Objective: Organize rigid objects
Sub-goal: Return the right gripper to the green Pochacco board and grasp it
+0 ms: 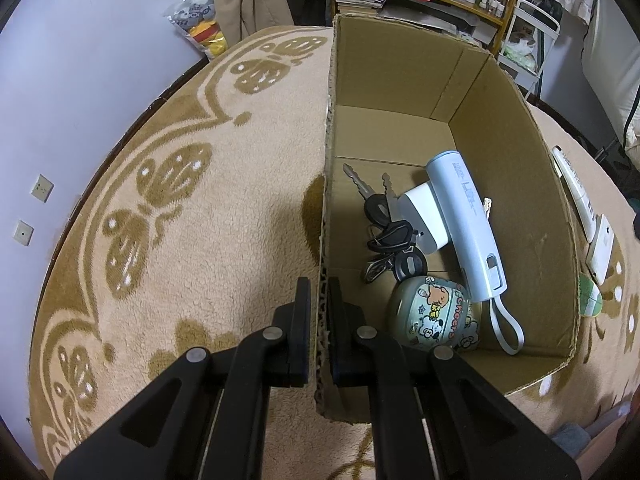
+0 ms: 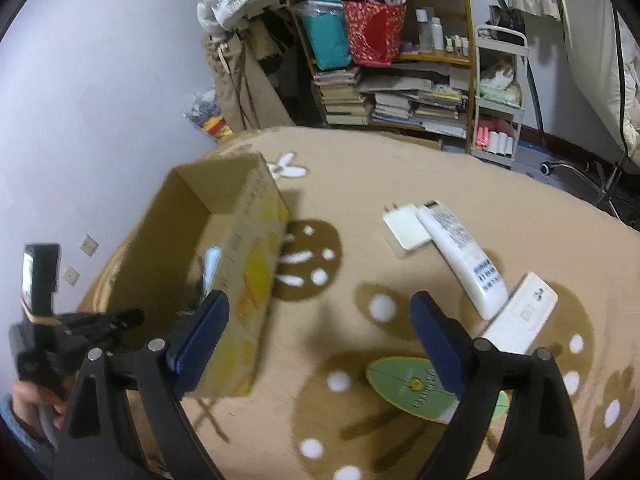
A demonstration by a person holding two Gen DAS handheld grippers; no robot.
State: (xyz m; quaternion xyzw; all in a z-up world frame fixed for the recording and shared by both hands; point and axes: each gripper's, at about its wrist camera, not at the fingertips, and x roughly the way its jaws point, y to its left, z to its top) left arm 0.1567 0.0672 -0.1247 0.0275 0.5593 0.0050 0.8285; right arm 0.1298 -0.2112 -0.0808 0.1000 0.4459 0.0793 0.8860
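Inside the cardboard box [image 1: 400, 128], which stands open-topped on a beige blanket with brown flower patterns [image 1: 180, 220], several items already lie on the bottom: a bunch of keys [image 1: 386, 232] with black heads near the box's left wall, a pale blue handheld device with a wrist loop [image 1: 466, 228] running diagonally along the right wall, a white adapter [image 1: 422, 216] tucked against it, and a round cartoon-printed case [image 1: 436, 314] at the near end. The left gripper [image 1: 319, 296] has its fingers closed on the left wall of the box, one finger outside and one inside, pinching the corrugated edge near the box's near corner.

From the right wrist view, the right gripper [image 2: 320, 320] has its blue-padded fingers spread wide with nothing between them, hovering over the blanket just beside the box's yellow-printed outer wall. Ahead of it, toward the right edge of the blanket, lie a white tube with printed text [image 2: 460, 256], a flat white charger with prongs [image 2: 406, 226] touching the tube's far end, and a white rectangular device [image 2: 520, 318] touching the tube's near end. A green oval card [image 2: 416, 388] lies nearest, partly hidden behind the right finger. At the lower left, a hand [image 2: 36, 400] holds the other gripper's handle.
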